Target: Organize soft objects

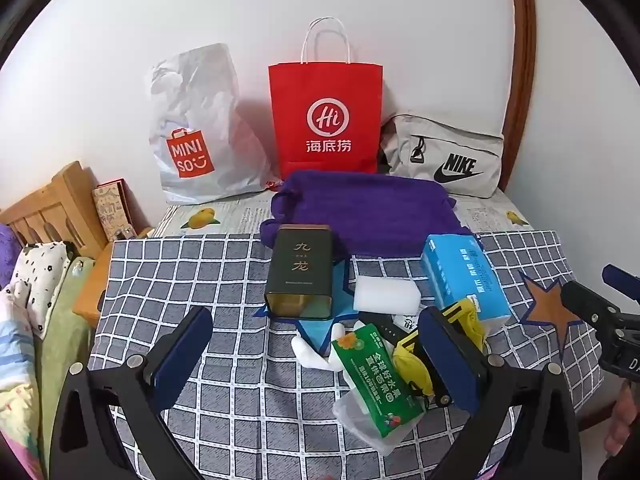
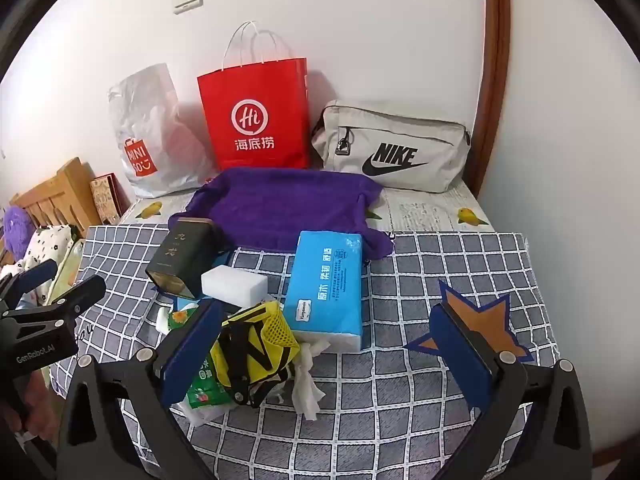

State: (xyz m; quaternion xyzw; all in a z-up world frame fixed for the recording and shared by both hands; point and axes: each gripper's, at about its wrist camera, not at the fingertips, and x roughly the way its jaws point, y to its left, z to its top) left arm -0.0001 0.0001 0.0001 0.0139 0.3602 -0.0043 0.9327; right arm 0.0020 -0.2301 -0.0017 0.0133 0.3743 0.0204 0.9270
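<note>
With both grippers' fingers [image 1: 448, 356] apart, yellow mesh cloth [image 2: 260, 344] seemingly touches the right's left finger.

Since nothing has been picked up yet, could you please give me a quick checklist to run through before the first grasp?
1. Left gripper open and holding nothing: ok.
2. Right gripper open and holding nothing: ok.
3. Yellow mesh pouch free to lift: not ok, it lies tangled in the pile beside the green packet.
4. Blue tissue pack unobstructed on top: ok.
5. Red paper bag upright: ok; whether its mouth is open: cannot tell.
6. Dark green tin, a hard item, apart from the soft pile: cannot tell.
</note>
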